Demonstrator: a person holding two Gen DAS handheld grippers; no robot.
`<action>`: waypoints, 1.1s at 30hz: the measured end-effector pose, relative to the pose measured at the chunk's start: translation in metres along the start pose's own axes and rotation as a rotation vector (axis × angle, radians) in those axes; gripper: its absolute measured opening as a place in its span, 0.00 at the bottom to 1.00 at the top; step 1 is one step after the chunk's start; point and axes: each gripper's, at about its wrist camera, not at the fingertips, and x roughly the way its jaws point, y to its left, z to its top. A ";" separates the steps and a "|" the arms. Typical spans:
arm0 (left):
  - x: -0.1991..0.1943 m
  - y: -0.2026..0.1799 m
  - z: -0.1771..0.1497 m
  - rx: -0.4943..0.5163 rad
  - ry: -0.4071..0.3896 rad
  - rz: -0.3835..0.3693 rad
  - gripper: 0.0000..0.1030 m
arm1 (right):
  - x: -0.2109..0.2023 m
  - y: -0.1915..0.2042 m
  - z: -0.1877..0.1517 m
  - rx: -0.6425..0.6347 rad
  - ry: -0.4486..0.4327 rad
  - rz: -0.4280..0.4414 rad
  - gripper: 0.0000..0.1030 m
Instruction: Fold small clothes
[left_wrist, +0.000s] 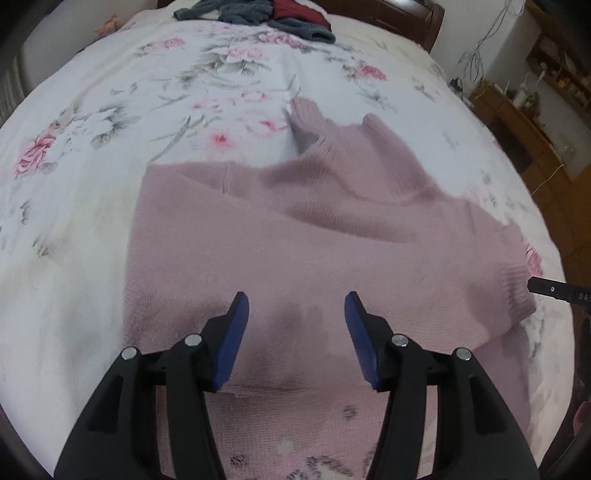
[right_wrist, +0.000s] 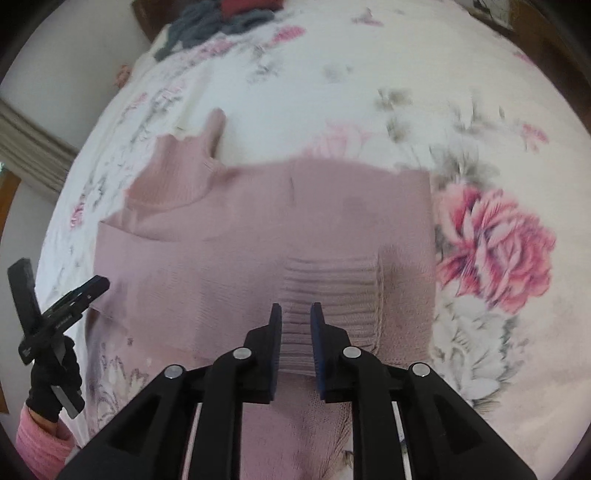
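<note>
Mauve knit sweater (left_wrist: 332, 243) lies on the floral bedspread (left_wrist: 110, 155); left gripper (left_wrist: 296, 299) spread above it, right gripper (right_wrist: 296, 308) pinching its ribbed cuff (right_wrist: 328, 291); lettering unreadable.

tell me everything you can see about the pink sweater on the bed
The pink sweater is a dusty mauve knit with a ribbed turtleneck collar and ribbed cuffs. It lies flat on the floral bedspread, partly folded, a sleeve laid across the body. The right gripper pinches a ribbed cuff; the left gripper hovers open above it.
</note>
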 end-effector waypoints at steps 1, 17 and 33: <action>0.003 0.002 -0.002 -0.002 0.009 0.010 0.52 | 0.002 -0.004 -0.002 0.006 0.006 -0.012 0.15; -0.001 0.021 0.033 -0.053 -0.014 -0.056 0.58 | 0.010 0.018 0.034 -0.045 0.031 0.033 0.28; 0.094 -0.008 0.168 -0.086 0.052 -0.121 0.58 | 0.136 0.094 0.198 0.046 0.116 0.230 0.49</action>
